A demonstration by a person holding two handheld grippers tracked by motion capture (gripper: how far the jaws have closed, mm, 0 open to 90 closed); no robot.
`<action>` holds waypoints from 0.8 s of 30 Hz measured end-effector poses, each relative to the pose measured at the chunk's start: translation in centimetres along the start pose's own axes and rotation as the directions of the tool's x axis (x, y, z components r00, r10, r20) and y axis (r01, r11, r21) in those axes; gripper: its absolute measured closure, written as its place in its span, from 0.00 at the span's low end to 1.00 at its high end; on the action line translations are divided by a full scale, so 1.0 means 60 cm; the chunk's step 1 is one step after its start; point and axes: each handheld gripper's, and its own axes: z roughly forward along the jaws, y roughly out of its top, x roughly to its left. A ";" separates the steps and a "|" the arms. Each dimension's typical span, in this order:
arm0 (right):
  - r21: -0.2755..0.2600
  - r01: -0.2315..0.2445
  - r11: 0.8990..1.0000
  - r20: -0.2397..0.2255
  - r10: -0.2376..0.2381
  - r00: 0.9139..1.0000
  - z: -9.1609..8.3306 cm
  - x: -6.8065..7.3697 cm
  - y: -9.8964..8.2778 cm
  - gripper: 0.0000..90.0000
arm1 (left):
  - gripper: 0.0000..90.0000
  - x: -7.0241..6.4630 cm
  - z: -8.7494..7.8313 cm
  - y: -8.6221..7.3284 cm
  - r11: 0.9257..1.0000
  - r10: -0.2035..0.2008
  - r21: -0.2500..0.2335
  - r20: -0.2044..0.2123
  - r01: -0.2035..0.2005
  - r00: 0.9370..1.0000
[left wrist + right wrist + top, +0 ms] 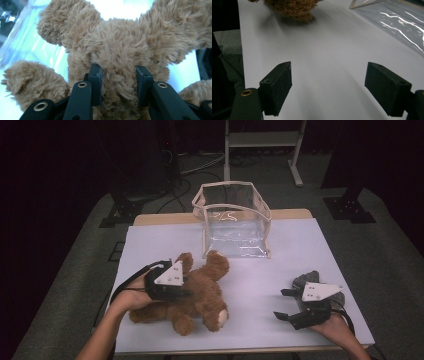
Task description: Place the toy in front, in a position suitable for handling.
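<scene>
plush bear pinched at the near edge of the table

a shaggy brown teddy bear point(195, 295) lies sprawled on the pale lavender table point(280, 270), near its front left, limbs splayed and cream muzzle toward the front edge. the left gripper point(192, 293) has its two black jaws pressed into the thick curly pile of the bear's body; in the left gripper view the fur point(117, 57) bulges between the flat rectangular pads point(96, 80). the right gripper point(282, 304) rests at the front right, well apart from the toy, its blocky jaws spread wide over bare tabletop. behind the bear stands a clear, glossy plastic bag point(235, 220) with cream trim, boxy and open at the top.
</scene>
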 end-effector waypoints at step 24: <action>0.042 -0.096 0.995 0.202 0.085 0.976 -0.098 -0.067 -0.038 0.26 | 0.52 -0.037 0.182 0.183 0.995 0.081 0.044 0.238 -0.094 0.968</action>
